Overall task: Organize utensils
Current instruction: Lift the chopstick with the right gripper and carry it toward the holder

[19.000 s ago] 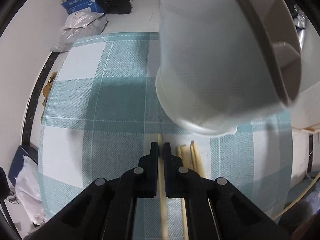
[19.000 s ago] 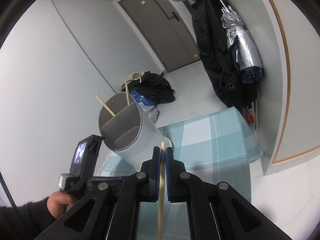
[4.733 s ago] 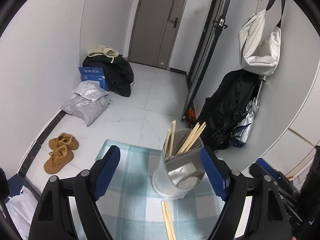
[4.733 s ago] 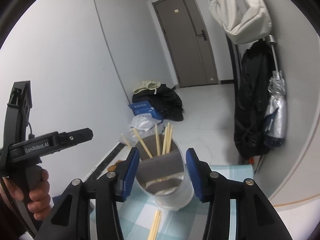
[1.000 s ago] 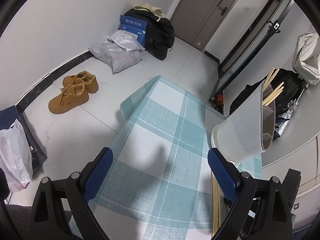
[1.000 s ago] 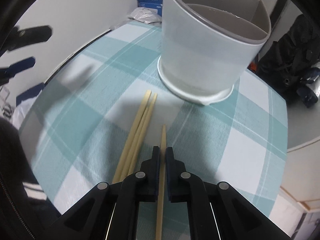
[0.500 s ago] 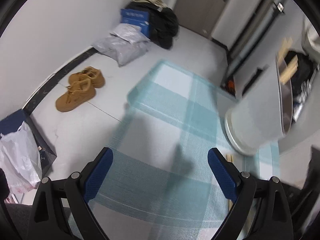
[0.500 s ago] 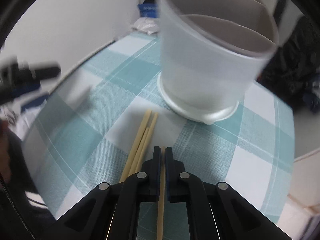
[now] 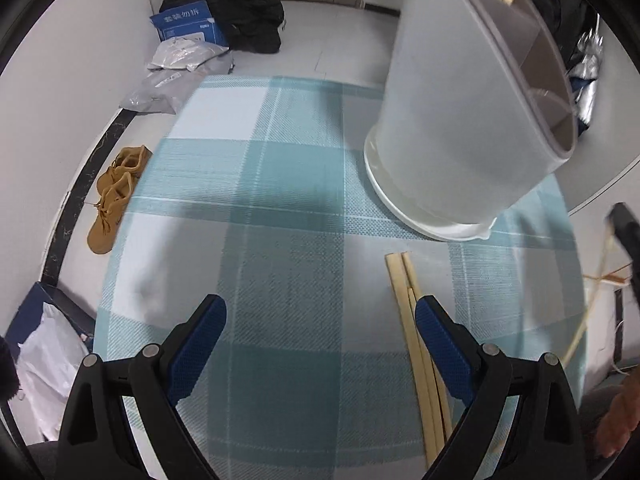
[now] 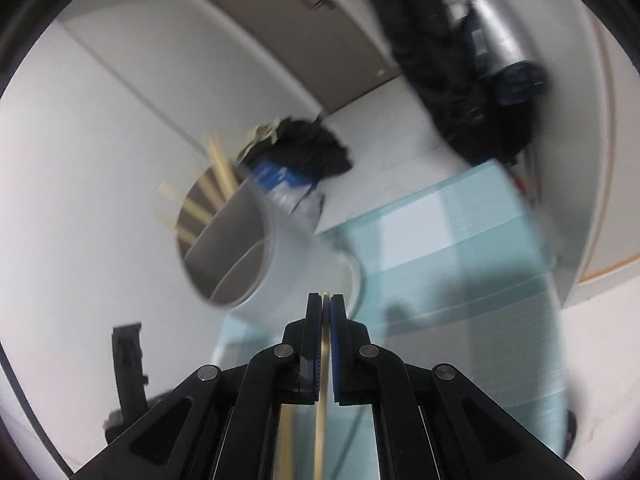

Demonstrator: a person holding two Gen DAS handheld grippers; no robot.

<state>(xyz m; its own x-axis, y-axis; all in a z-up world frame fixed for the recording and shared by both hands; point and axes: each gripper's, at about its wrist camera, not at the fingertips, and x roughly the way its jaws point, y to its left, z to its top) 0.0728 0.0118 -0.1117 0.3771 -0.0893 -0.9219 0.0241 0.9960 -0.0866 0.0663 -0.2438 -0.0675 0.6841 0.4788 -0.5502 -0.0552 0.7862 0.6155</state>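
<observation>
This is looking like the entrance hall of a home. A grey door [image 10: 304,32] is standing at the far end of a pale tiled floor [image 9: 340,36], and a pair of tan shoes [image 9: 114,196] is lying by the wall. A black bag [image 9: 244,20], a blue box [image 9: 186,24] and grey parcel bags [image 9: 176,68] are sitting piled in the corner beyond the far edge of the surface [image 9: 280,208], which is wearing a teal checked cloth. Dark coats [image 10: 448,64] and a folded silver umbrella [image 10: 496,28] are hanging on the wall.
</observation>
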